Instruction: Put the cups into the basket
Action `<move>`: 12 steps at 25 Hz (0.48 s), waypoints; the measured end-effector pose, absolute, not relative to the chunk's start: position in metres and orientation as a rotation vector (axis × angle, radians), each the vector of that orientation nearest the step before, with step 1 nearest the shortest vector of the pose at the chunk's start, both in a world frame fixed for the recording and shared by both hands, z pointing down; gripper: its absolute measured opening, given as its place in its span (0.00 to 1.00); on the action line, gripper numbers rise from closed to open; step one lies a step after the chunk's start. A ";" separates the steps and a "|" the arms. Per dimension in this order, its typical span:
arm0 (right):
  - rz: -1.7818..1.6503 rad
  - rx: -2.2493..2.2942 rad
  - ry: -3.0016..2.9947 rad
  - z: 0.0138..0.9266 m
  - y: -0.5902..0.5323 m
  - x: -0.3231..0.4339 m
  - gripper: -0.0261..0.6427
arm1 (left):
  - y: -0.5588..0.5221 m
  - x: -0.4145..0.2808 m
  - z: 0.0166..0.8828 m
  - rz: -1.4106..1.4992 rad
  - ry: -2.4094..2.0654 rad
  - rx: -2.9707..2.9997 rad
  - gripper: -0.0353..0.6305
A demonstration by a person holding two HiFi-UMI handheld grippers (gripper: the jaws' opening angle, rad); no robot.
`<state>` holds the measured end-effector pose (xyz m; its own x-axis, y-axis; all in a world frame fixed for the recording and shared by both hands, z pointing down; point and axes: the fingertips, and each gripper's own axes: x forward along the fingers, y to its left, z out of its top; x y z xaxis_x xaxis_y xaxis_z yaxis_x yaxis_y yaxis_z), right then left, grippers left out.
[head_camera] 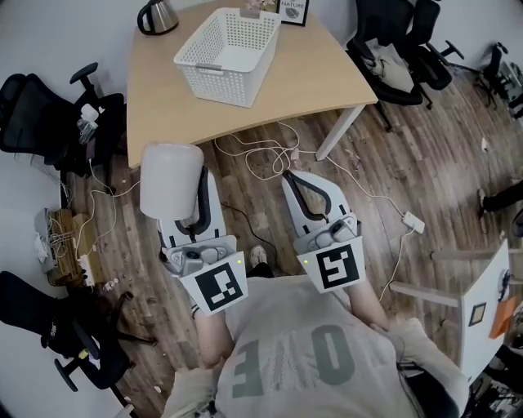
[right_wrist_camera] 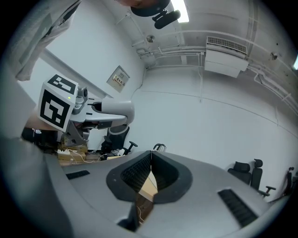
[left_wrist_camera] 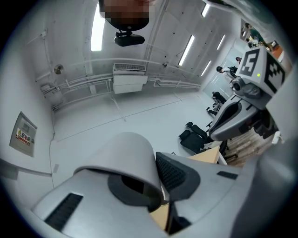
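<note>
A white cup [head_camera: 169,180] is clamped in my left gripper [head_camera: 186,181], held over the wooden floor in front of the table. In the left gripper view the cup [left_wrist_camera: 123,160] fills the gap between the jaws, mouth toward the camera, with the right finger [left_wrist_camera: 179,174] pressed on its wall. My right gripper [head_camera: 290,178] hangs beside it, shut with nothing held; its pads [right_wrist_camera: 139,173] meet in the right gripper view. The white lattice basket [head_camera: 200,49] stands empty on the light wooden table [head_camera: 310,73] ahead.
A metal kettle [head_camera: 157,15] and a picture frame [head_camera: 292,11] stand at the table's back edge. Cables [head_camera: 261,155] trail over the floor under the table. Black office chairs [head_camera: 45,114] stand left and right [head_camera: 400,41]. A white table [head_camera: 482,306] is at the right.
</note>
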<state>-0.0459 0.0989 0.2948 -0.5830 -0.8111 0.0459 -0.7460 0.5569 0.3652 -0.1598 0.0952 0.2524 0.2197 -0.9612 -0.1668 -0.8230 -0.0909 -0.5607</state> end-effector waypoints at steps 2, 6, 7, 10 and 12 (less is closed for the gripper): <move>-0.438 1.369 -2.624 0.289 0.080 -0.057 0.04 | 0.077 -0.170 0.250 -0.320 1.625 -1.948 0.14; -0.454 1.409 -2.616 0.285 0.050 -0.072 0.04 | 0.052 -0.185 0.249 -0.348 1.597 -1.944 0.14; -0.455 1.411 -2.609 0.285 0.045 -0.075 0.04 | 0.049 -0.188 0.250 -0.352 1.597 -1.949 0.14; -0.438 1.420 -2.626 0.283 0.032 -0.079 0.04 | 0.041 -0.191 0.255 -0.364 1.602 -1.964 0.14; -0.415 1.425 -2.658 0.282 0.024 -0.079 0.04 | 0.036 -0.190 0.256 -0.365 1.600 -1.968 0.14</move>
